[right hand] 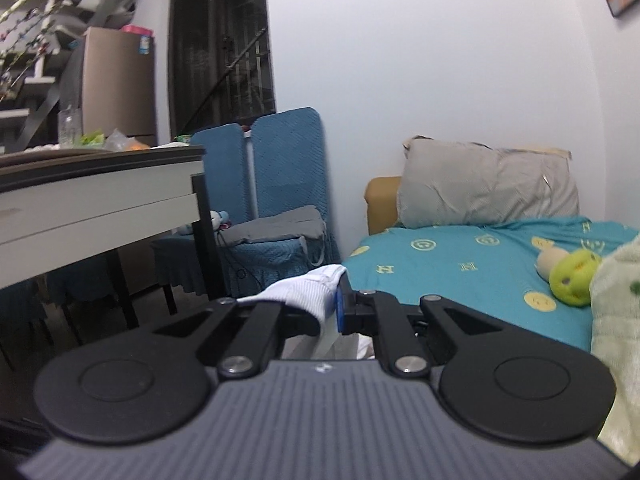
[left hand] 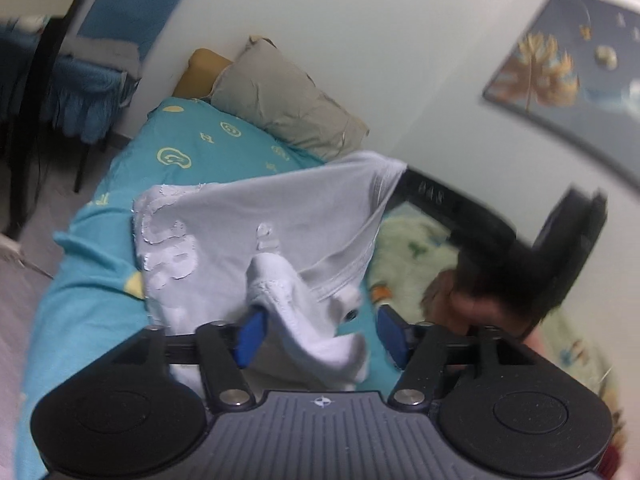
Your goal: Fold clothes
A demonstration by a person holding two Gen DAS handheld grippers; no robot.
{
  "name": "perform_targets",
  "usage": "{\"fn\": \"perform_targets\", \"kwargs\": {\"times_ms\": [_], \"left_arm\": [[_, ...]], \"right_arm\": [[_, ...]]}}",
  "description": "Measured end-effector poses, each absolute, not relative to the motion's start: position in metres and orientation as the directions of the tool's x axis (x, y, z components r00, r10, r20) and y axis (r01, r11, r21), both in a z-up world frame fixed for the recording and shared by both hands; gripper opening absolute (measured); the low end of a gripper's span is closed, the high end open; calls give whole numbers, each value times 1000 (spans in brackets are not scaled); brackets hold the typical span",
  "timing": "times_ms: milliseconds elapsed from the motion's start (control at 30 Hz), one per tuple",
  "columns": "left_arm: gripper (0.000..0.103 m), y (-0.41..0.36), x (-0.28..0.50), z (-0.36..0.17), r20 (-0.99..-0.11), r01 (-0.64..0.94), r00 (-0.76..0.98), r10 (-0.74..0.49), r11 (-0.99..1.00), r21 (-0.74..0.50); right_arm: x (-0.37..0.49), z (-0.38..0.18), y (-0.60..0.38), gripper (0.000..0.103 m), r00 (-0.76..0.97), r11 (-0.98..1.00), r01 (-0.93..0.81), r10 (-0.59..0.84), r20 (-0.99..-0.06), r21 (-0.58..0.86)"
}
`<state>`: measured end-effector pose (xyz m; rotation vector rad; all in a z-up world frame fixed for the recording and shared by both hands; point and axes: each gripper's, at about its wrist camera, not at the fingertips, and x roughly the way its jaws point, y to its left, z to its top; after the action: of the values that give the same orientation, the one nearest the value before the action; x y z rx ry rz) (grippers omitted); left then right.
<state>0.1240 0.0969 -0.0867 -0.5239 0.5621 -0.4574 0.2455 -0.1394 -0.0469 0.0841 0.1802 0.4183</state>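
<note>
The left wrist view shows the left gripper (left hand: 320,332) with jaws apart around loose white shirt (left hand: 256,216) fabric over the bed (left hand: 192,140). Only the right view shows the right gripper (right hand: 340,304) clamped on its hem.

left gripper (left hand: 320,330): black linkage, blue pads, silver screws | right gripper (right hand: 338,300): same, ribbed grey housing

A bed with a teal sheet (left hand: 188,148) carries a grey pillow (left hand: 280,100) at its head, with a white shirt (left hand: 248,216) lying just below that pillow.
</note>
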Motion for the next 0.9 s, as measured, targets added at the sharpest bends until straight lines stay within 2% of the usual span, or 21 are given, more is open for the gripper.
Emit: {"fn": "perform_targets", "kwargs": {"times_ms": [267,433,567,667,833,900], "left_arm": [[70,122,121,-75,-281,193,824,-492,711,-677],[78,139,104,-56,-190,200,881,-432,705,-680],[78,127,106,-51,-216,237,848,-483,712,-661],[78,106,107,-51,-272,289,800,-534,742,-605],[79,74,102,-61,-352,357,718,-600,752,-554],[79,63,101,-63,-375,368,707,-599,765,-528]], "right_arm": [[230,-24,-136,10,890,892,-438,448,-85,110],[220,-7,-142,10,891,885,-446,453,-24,133],[217,2,-138,10,886,881,-457,463,-22,118],[216,2,-134,10,886,884,-456,461,-42,102],[224,2,-136,10,888,892,-435,447,-109,122],[230,2,-139,10,875,891,-434,452,-170,137]]}}
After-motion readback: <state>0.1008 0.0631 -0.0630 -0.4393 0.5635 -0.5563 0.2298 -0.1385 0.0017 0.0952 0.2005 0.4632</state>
